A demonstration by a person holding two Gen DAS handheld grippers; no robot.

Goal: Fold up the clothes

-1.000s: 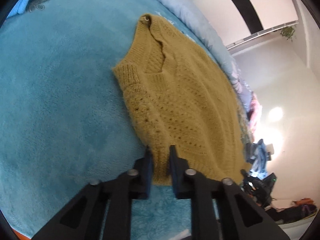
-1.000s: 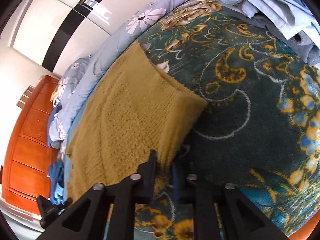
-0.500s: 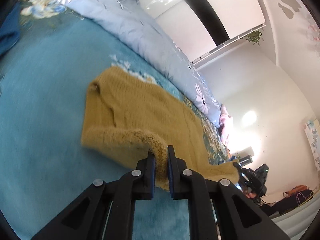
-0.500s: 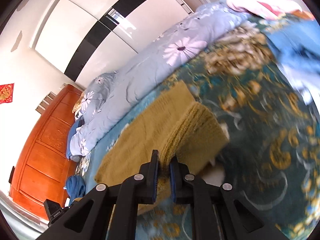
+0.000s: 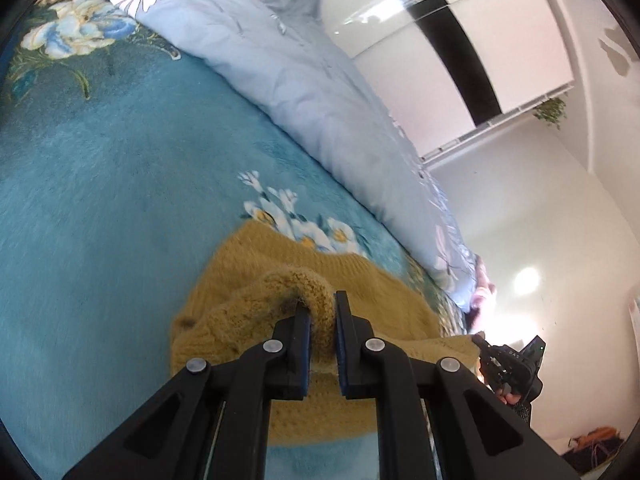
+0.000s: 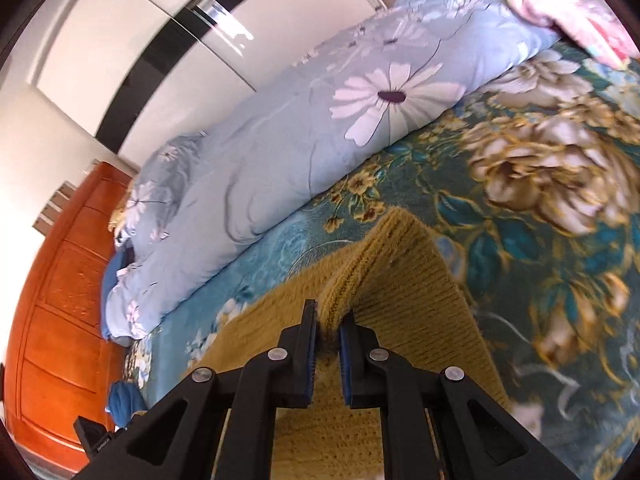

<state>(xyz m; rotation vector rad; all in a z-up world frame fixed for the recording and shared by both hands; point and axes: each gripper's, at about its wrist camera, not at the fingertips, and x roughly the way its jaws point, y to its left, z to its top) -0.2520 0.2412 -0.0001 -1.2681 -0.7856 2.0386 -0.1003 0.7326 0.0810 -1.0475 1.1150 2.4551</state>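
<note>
A mustard-yellow knitted vest (image 5: pixel 248 312) lies on the teal flowered bedspread (image 5: pixel 100 208). My left gripper (image 5: pixel 321 304) is shut on a bunched edge of the vest and holds it lifted above the rest of the cloth. My right gripper (image 6: pixel 330 316) is shut on the vest's ribbed hem (image 6: pixel 404 280), which rises into a tent-like fold over the lower layer. The other gripper (image 5: pixel 508 364) shows at the vest's far corner in the left wrist view.
A rolled pale-blue flowered duvet (image 6: pixel 280 140) runs along the far side of the bed, also in the left wrist view (image 5: pixel 300 80). An orange wooden headboard (image 6: pixel 60 320) stands at the left. A pink cloth (image 6: pixel 560 4) lies at the far right.
Both grippers have lifted their held edges of the vest and carried them toward the duvet side, so the vest doubles over itself. Both stay shut on it.
</note>
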